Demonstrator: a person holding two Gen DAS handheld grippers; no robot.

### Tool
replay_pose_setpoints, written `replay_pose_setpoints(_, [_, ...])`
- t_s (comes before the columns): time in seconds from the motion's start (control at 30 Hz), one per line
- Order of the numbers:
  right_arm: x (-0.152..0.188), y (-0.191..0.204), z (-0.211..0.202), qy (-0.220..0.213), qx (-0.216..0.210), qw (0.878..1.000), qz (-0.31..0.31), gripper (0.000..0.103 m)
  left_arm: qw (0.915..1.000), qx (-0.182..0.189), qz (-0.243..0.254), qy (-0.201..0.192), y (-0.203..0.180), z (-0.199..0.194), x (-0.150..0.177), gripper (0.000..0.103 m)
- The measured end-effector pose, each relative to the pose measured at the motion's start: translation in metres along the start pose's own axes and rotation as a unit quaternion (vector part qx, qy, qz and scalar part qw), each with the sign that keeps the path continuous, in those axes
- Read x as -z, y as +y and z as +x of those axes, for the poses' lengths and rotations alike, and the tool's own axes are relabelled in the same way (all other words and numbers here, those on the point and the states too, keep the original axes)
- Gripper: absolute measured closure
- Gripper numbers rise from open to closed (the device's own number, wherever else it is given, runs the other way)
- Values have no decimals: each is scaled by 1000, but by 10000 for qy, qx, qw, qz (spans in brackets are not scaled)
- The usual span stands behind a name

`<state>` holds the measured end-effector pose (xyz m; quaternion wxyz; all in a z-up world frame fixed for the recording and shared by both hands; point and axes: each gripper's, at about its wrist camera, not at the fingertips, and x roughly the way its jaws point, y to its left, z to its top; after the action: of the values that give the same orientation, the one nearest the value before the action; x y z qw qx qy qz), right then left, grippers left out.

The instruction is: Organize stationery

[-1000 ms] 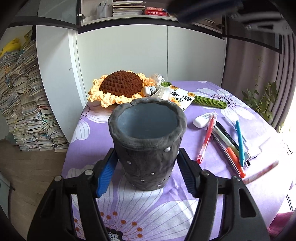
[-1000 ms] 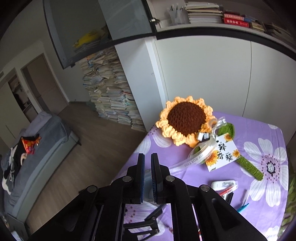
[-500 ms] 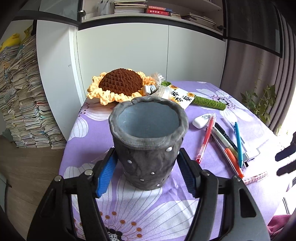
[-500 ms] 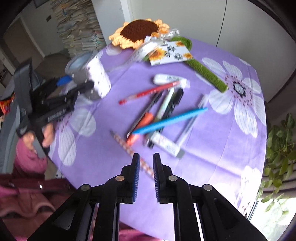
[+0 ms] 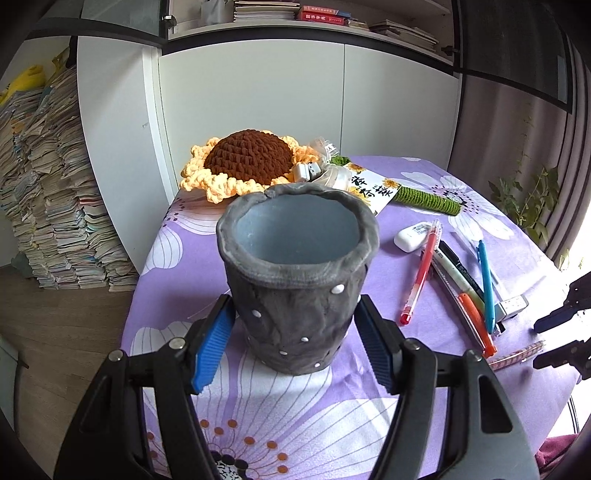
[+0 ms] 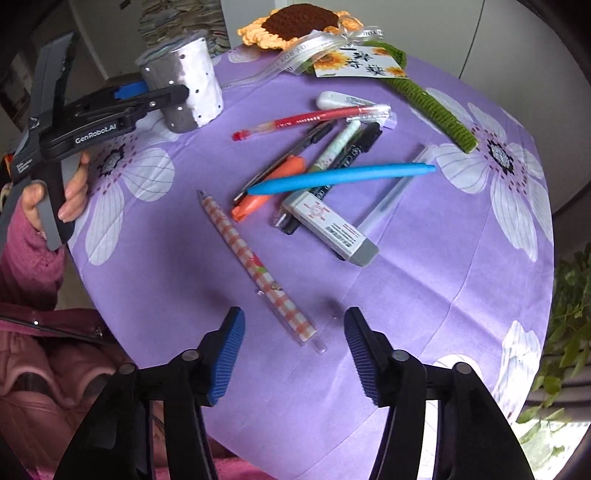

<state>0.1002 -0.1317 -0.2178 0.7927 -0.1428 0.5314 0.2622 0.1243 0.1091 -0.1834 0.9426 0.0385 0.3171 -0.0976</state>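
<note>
Left tongs (image 5: 295, 339) clamped on grey pen cup (image 5: 297, 273), right tongs (image 6: 291, 354) just opening, empty, checked pen (image 6: 255, 266) just ahead

- The left wrist view looked forward and slightly down from low over the counter (image 5: 424, 413), very near the grey pen pot (image 5: 297, 280), toward white cupboards.
- The right wrist view looked steeply down on the counter (image 6: 424, 280) from higher.
- Both shared the pot (image 6: 188, 92), the scattered pens (image 5: 484, 284) (image 6: 340, 177) and the crochet sunflower (image 5: 247, 162) (image 6: 299, 18).
</note>
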Motion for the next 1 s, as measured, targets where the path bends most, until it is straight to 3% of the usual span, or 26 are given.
replay_pose_setpoints(0.07, [3,-3,-2,-84,-72,9999,-31,77,10000,1,-10,35,0,2,0,37])
replay_pose_setpoints(0.23, [14,7,-4,-161,-18,9997,-206,88,10000,-19,-6,79,0,3,0,37])
replay_pose_setpoints(0.4, [11,17,-43,-787,-247,9966,-82,91,9998,-130,105,96,-5,3,1,37])
replay_pose_setpoints(0.6, [-3,24,-98,-1694,-645,9834,36,93,9997,-193,147,82,-7,3,1,37])
replay_pose_setpoints(0.7, [-8,31,-93,-1561,-389,9866,-257,93,9996,-219,185,74,-8,2,1,37])
replay_pose_setpoints(0.8, [-1,32,-62,-788,-353,9956,-359,91,9994,-242,224,73,-10,2,1,37])
replay_pose_setpoints(0.87, [6,36,-44,-472,46,9974,-537,90,9994,-245,220,77,-10,2,1,37])
replay_pose_setpoints(0.93, [12,37,-34,-386,306,9966,-654,90,9994,-251,213,82,-10,2,1,37])
replay_pose_setpoints(1.0, [17,35,-37,-667,544,9941,-655,90,9994,-273,214,88,-10,2,1,37])
